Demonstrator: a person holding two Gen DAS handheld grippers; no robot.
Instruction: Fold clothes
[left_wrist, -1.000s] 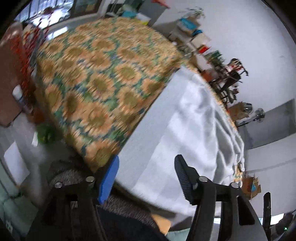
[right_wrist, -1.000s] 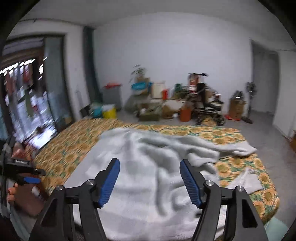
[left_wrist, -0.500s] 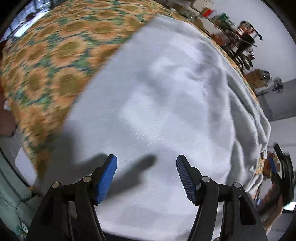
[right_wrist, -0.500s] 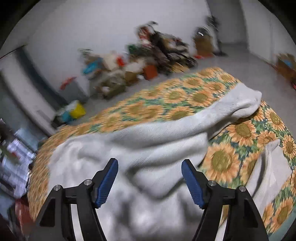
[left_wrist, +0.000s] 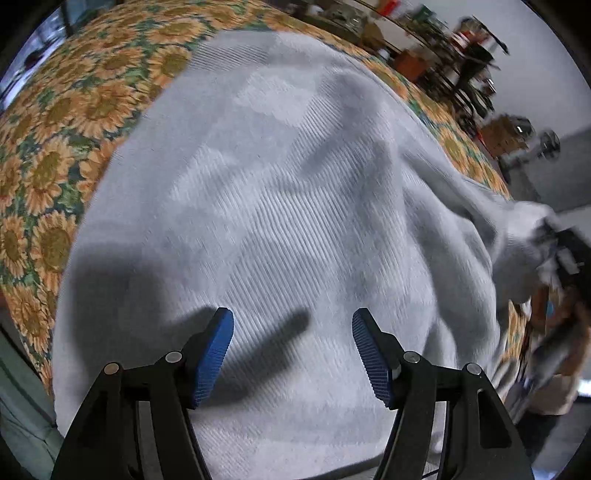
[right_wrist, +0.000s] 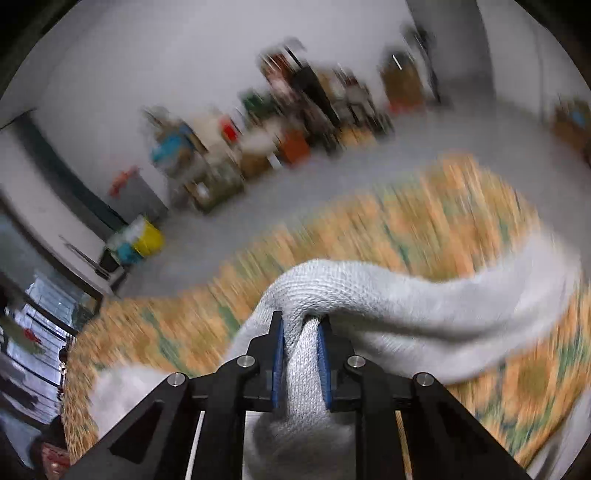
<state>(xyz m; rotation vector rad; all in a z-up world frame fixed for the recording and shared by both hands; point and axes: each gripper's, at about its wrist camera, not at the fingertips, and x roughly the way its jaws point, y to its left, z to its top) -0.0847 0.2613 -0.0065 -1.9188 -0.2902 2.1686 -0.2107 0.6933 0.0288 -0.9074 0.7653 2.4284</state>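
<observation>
A: Sweater (left_wrist: 280, 206), one, pale grey knit, spread over the bed's sunflower cover (left_wrist: 55, 122). Left wrist view gives the whole body of it from above; right wrist view only gives a bunched roll of it (right_wrist: 406, 295).

B: Grippers?

A: Two. Left hand-held gripper (left_wrist: 291, 350) has its blue pads apart, nothing between them, hanging over the near part of the knit, shadow falling on it. Right hand-held gripper (right_wrist: 300, 354) has its jaws closing, and a fold of the knit is pinched between the blue pads.

B: Does the left view catch the right one?

A: At its right edge, blurred, something dark at the sweater's end; can't tell more than that.

B: Orientation of the garment?

A: In the left view the long axis runs from near the camera up and away across the bed, with one sleeve trailing off to the right edge. In the right view the gripped roll runs from the pads out to the right, lifted off the cover.

B: Anything only the right view has?

A: Clutter of boxes and bins along the white wall (right_wrist: 184, 74), heavily blurred. Yellow bin (right_wrist: 147, 240) on the floor.
</observation>
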